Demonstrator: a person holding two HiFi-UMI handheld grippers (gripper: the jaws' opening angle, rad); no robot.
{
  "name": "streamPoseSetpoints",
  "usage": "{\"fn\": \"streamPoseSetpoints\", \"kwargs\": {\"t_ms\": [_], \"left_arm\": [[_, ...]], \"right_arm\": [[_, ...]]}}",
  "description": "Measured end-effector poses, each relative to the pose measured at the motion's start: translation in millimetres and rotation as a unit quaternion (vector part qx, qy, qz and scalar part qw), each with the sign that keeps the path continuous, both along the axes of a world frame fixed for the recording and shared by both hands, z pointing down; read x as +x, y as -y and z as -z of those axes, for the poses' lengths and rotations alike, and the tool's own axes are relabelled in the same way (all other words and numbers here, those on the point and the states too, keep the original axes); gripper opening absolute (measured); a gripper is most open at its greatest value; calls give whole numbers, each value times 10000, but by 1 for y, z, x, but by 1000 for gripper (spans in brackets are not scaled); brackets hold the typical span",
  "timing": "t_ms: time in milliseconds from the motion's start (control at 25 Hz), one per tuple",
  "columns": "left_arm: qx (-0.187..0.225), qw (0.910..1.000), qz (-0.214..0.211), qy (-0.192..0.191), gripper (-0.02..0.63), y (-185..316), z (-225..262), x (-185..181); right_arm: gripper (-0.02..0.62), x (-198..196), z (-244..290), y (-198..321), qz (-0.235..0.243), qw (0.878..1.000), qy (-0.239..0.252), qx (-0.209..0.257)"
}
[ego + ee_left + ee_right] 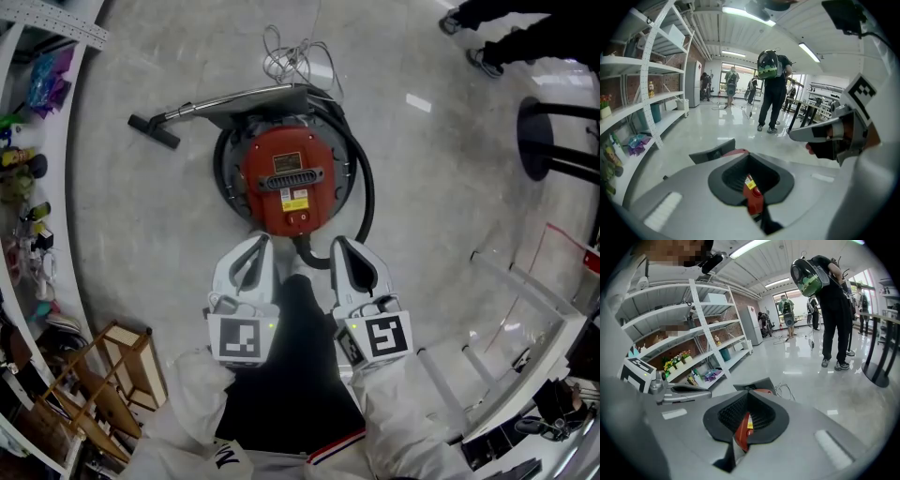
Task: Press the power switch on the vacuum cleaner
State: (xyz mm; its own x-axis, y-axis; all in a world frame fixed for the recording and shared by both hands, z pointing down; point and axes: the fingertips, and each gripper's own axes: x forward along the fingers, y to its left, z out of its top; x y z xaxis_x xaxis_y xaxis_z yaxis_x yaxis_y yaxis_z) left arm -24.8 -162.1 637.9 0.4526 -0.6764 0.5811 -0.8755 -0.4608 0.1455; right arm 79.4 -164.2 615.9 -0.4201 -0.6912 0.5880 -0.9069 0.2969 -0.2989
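A round red vacuum cleaner point(286, 180) stands on the grey floor, with a black hose point(364, 187) curving round its right side. Its wand and nozzle point(155, 129) lie at the upper left. A yellow label point(296, 200) and a small round button point(302, 218) sit on the near part of the red lid. My left gripper point(263, 241) hovers just short of the vacuum's near edge, jaws together and holding nothing. My right gripper point(338, 242) is beside it, also shut and empty. Both gripper views show the red lid point(753, 197) point(740, 432) through the gap in the pads.
A loose white cord point(295, 56) lies beyond the vacuum. Shelving point(28, 141) lines the left, with a wooden rack point(112, 375) near my left side. A black stool base point(553, 141), a white frame point(525, 309) and a person's feet point(487, 58) are to the right.
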Motion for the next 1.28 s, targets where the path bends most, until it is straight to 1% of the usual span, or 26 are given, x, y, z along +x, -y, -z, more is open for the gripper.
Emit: {"fn": "streamPoseSetpoints", "kwargs": {"t_ms": [120,440,640,760,920,1080,1280], "left_arm": [[-145,9999,-53,34,0,-5,-13,4],[-345,9992,-178,116,0,-12,-41,11],[-464,9985,-238,163,0,-11,-59,19],[-570,9978,-281,162,0,-11,-70,24],[-700,9970,-305,160,0,-12,-86,29],[-856,9958,-302,150,0,-15,-99,31],[-993,9936,-483,236,0,-22,-119,38]], "right_arm": [[0,2,-7,1,1,10000,-16,-40],[0,1,-23,3,68,9999,-24,-100],[0,3,-30,-2,51,9994,29,-337],[-1,1,-28,1,81,9997,48,-246],[0,4,-33,-1,95,9992,-2,-379],[0,3,-30,2,87,9994,28,-329],[0,4,-32,-1,78,9991,6,-405]]}}
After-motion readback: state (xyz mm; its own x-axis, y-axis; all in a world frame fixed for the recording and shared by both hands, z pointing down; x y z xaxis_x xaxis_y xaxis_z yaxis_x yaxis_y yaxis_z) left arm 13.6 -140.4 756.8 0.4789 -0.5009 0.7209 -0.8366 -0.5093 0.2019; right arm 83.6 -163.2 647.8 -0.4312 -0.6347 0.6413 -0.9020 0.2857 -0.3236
